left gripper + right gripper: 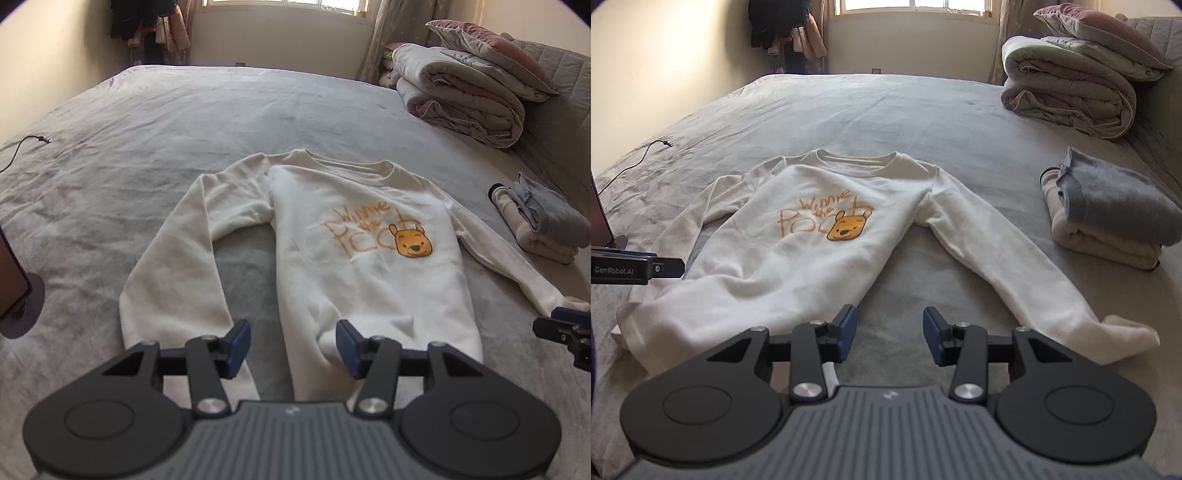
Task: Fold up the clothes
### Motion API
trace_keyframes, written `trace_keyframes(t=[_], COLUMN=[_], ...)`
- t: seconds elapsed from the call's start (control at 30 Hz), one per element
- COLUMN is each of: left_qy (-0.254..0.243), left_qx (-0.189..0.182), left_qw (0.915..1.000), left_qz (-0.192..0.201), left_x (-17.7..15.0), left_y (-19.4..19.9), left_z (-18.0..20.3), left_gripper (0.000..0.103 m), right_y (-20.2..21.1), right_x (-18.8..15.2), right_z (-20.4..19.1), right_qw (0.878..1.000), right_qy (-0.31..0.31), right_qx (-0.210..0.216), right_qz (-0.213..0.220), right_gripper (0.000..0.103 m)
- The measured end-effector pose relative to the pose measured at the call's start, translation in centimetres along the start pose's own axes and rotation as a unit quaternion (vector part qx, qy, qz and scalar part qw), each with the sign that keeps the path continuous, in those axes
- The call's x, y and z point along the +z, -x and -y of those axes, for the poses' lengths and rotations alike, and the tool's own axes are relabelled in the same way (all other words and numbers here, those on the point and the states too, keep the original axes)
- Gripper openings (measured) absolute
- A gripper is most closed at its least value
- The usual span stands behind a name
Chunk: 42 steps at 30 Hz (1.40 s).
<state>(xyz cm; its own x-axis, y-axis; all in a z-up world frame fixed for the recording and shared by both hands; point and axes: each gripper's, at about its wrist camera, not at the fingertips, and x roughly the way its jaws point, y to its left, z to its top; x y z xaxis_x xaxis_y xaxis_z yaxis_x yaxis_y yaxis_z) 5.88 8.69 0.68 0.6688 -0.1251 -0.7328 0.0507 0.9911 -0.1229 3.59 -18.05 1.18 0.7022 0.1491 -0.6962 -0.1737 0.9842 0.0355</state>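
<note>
Cream Pooh sweatshirt (798, 254) flat, frame center. L gripper (293, 345) & R gripper (890, 334) jaws wide, empty. Pinch sleeve cuffs fully, fold inward w/o bunching.

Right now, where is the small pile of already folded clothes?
The folded pile sits on the bed's right side in both wrist views, just beyond the sweatshirt's right sleeve and in front of the rolled duvet.

Daylight enters through the window (284, 5) at the far wall, blown out to white glare. The grey bed (886, 110) is softly lit with faint shadows. Fisheye bending and dark vignetting mark the corners; near foreground is slightly blurred.
</note>
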Motion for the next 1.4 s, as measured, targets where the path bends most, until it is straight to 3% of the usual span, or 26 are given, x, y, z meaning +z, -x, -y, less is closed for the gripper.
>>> trace_keyframes(t=[0.23,0.37,0.5,0.67,0.77,0.87,1.23,1.4], left_qy=[0.050,0.059,0.059,0.055,0.050,0.047,0.032,0.012], left_qx=[-0.045,-0.061,-0.068,-0.068,-0.065,-0.065,-0.070,-0.077], left_qw=[0.9977,0.9960,0.9957,0.9960,0.9965,0.9967,0.9970,0.9968], left_qz=[-0.005,-0.026,-0.021,-0.017,-0.015,-0.014,-0.013,-0.014], left_x=[-2.7,-3.4,-3.8,-4.0,-4.1,-4.1,-4.5,-4.9], left_y=[-0.7,-1.9,-2.0,-1.8,-1.8,-1.7,-1.3,-1.0], left_z=[-2.5,-2.8,-3.0,-2.9,-2.7,-2.7,-2.9,-2.7], left_gripper=[0.052,0.052,0.052,0.052,0.052,0.052,0.052,0.052], right_y=[-0.2,-1.2,-2.1,-2.1,-1.8,-1.0,4.6,3.9], right_x=[-3.4,-5.2,-5.6,-6.6,-7.0,-7.0,-6.5,-6.9], right_z=[0.5,1.1,0.7,-1.1,-2.1,-1.9,4.2,6.7], right_qw=[0.999,0.995,0.991,0.994,0.995,0.996,0.997,0.995], right_qy=[-0.039,-0.081,-0.098,-0.048,-0.012,-0.011,-0.054,-0.079], right_qx=[0.029,0.053,0.078,0.085,0.088,0.086,-0.009,-0.045], right_qz=[-0.014,-0.028,-0.052,-0.045,-0.042,-0.031,0.050,0.040], right_gripper=[0.045,0.045,0.044,0.029,0.008,0.007,0.006,0.005])
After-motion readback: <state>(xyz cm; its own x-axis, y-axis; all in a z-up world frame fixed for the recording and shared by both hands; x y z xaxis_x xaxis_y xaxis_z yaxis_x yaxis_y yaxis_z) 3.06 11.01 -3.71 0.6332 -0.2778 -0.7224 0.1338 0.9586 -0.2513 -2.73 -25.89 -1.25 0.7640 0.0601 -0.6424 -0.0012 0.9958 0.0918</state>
